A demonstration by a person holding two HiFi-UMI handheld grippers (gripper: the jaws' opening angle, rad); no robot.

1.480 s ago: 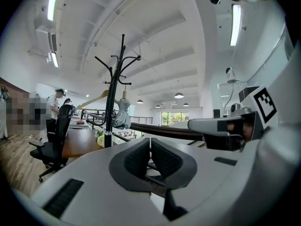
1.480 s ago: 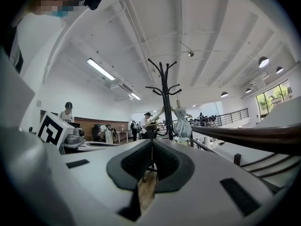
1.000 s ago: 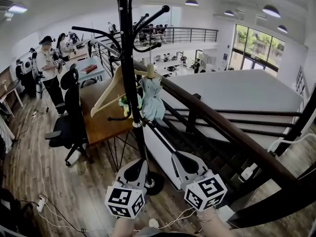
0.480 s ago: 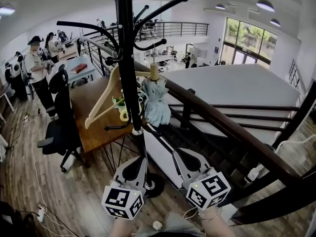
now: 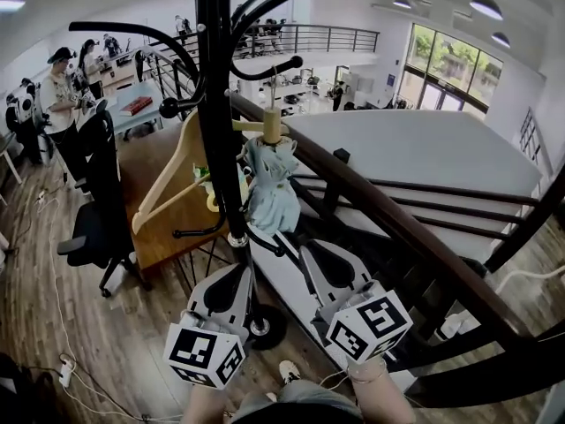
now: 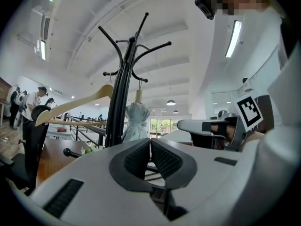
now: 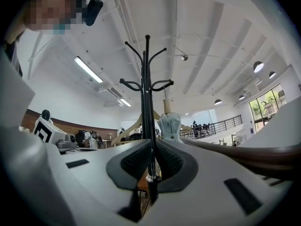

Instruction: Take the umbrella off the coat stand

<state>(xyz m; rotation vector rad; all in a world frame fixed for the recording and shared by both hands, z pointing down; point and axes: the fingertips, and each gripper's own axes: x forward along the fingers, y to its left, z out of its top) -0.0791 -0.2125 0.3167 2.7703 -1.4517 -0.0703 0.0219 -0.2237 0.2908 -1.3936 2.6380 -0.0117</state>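
A black coat stand (image 5: 212,104) rises just ahead of me. A folded light-blue umbrella (image 5: 269,188) hangs from one of its hooks by a pale wooden handle (image 5: 272,124), just right of the pole. My left gripper (image 5: 237,268) is shut and empty, low beside the pole. My right gripper (image 5: 306,250) is shut and empty too, just below the umbrella and apart from it. In the left gripper view the umbrella (image 6: 136,124) hangs beyond the shut left gripper (image 6: 149,142). In the right gripper view the umbrella (image 7: 170,124) shows above the right gripper (image 7: 153,147).
A wooden clothes hanger (image 5: 172,179) hangs on the stand's left side. Behind it are a wooden desk (image 5: 150,223) and a black office chair (image 5: 97,210). A dark stair banister (image 5: 397,232) runs down to the right. People (image 5: 62,87) stand far left; cables (image 5: 62,369) lie on the floor.
Both grippers have moved forward and a little up toward the stand, which now looks larger and nearer. Their jaws stayed shut.
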